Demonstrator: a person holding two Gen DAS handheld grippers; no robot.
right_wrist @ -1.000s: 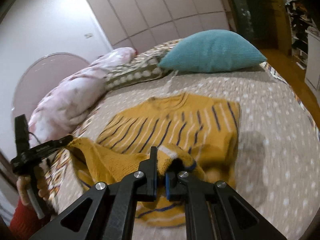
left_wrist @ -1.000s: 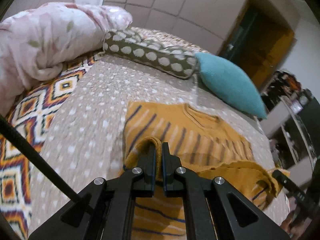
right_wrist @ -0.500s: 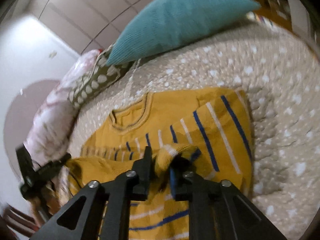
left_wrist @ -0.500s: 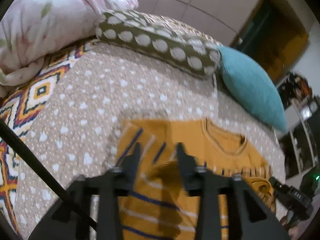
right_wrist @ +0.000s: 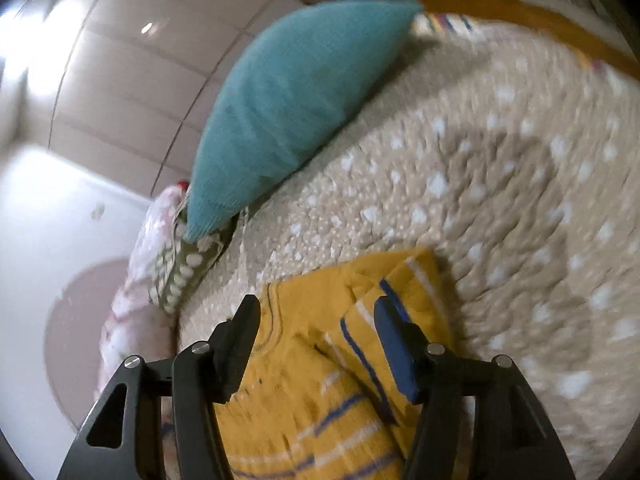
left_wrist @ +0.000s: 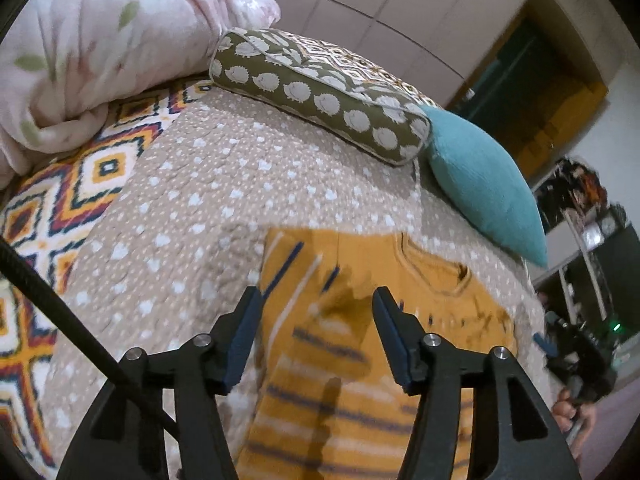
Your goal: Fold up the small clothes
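Left to right across the bed: a pink duvet (left_wrist: 100, 48) is heaped at the far left, then a spotted bolster (left_wrist: 320, 92), then a teal cushion (left_wrist: 484, 184) at the right. In front of them a mustard striped sweater (left_wrist: 360, 344) lies on the dotted quilt (left_wrist: 180, 208), its neckline towards the pillows.

The left gripper (left_wrist: 316, 312), which a second ago pinched a fold of the knit, has just been opening; its jaws now stand wide over the sweater with nothing clamped between the pads. The right gripper (right_wrist: 316, 324) has likewise just been opening and hangs wide above the sweater's collar side, where a striped flap now lies doubled over the body.

Both releases suggest one fold has been laid down; the next likely calls for a fresh grip lower on the garment.
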